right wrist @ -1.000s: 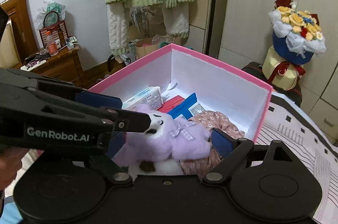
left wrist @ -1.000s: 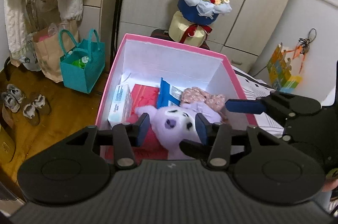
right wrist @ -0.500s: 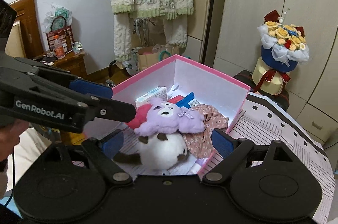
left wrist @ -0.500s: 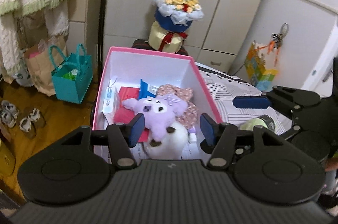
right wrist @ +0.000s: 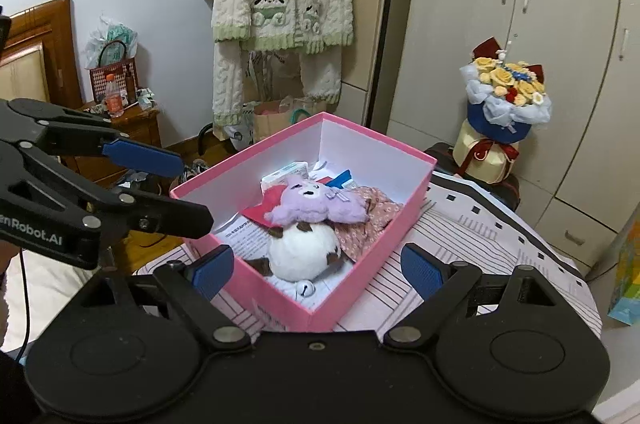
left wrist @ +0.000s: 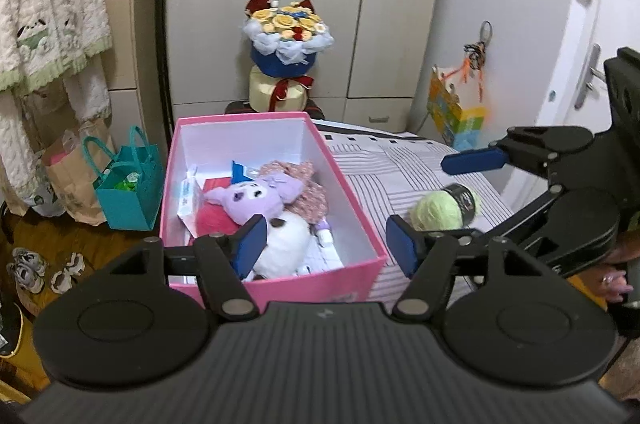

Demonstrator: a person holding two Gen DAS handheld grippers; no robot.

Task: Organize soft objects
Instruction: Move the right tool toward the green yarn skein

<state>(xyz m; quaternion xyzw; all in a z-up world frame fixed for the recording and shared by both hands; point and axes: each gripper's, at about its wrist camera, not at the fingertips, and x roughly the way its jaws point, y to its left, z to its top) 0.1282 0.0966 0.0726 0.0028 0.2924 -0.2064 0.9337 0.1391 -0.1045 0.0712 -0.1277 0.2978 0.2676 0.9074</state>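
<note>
Nearby, green yarn ball (left wrist: 437, 213) lies beside pink box (left wrist: 352, 200); both tools (left wrist: 326, 244) (right wrist: 316, 270) gape, empty.

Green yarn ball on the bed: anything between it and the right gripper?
Nothing visible blocks it. The green yarn ball lies on the striped bedspread beside the pink box, under the open right gripper.

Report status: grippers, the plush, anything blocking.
Left gripper and right gripper open, empty. Purple plush lying in pink box. Green yarn ball out on the bed; nothing blocking it.
</note>
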